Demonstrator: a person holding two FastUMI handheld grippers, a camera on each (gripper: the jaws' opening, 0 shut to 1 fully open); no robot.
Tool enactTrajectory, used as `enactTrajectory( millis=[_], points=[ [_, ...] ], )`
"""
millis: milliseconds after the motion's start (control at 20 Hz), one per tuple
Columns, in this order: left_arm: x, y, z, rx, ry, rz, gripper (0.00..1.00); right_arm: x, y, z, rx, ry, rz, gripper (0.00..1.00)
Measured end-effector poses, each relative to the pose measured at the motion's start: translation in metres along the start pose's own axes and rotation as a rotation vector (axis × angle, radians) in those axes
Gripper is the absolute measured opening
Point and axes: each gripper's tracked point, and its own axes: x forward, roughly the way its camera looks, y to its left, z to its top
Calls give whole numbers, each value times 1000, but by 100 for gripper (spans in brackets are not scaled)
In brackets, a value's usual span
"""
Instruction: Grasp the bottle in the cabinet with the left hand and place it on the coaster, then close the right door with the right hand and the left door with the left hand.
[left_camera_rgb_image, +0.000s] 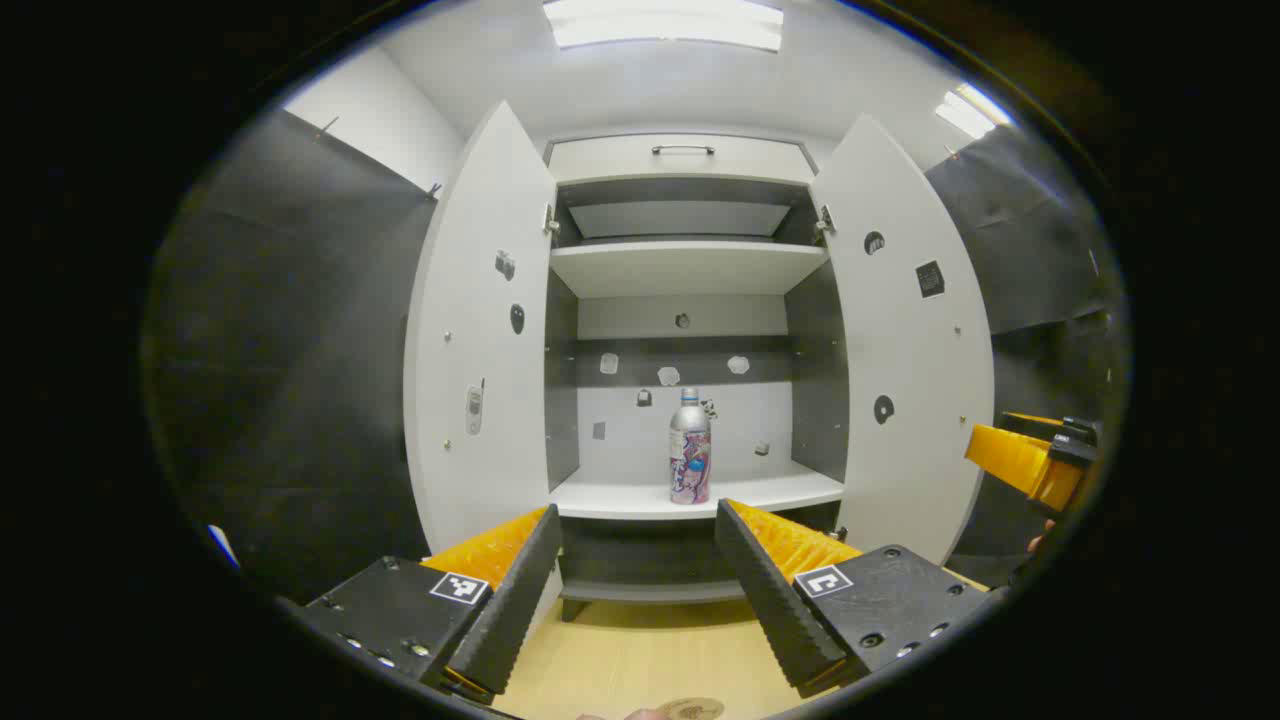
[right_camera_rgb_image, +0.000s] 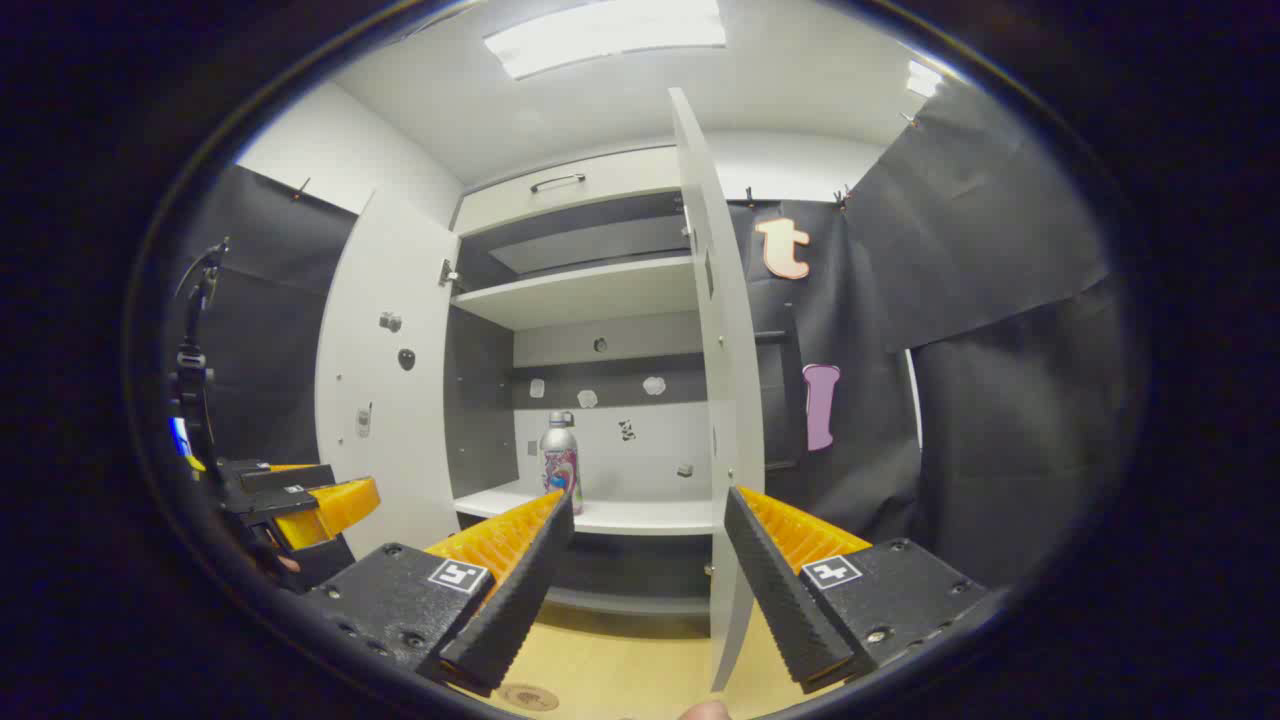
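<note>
Silver bottle with colourful label (left_camera_rgb_image: 689, 449) stands upright on white cabinet's (left_camera_rgb_image: 684, 270) lower shelf, both doors open; left gripper (left_camera_rgb_image: 635, 520) and right gripper (right_camera_rgb_image: 648, 510) spread wide, empty.

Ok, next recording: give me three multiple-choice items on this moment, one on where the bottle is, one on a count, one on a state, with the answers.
1. Where is the silver bottle with the printed label?
A. on the cabinet's lower white shelf
B. on the top shelf
C. on the wooden table

2. How many white cabinet doors stand open?
A. none
B. one
C. two

3. How is the left gripper?
A. shut on the bottle
B. open, short of the bottle
C. pressed on a door

Answers: 1 A, it stands upright there. 2 C, left door and right door both swung out. 3 B, fingers apart, nothing between.
</note>
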Motion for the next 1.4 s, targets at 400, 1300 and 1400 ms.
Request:
enactTrajectory(
  millis=[400,1300,1400],
  points=[
    [3,-6,20,-38,10,-18,95,0,4,3,-9,9,27,99],
    [127,-51,42,-138,40,-123,100,-48,-72,10,-73,8,-199,96],
    [152,-54,43,-108,32,-120,100,-61,-92,9,-83,16,-264,99]
  ],
)
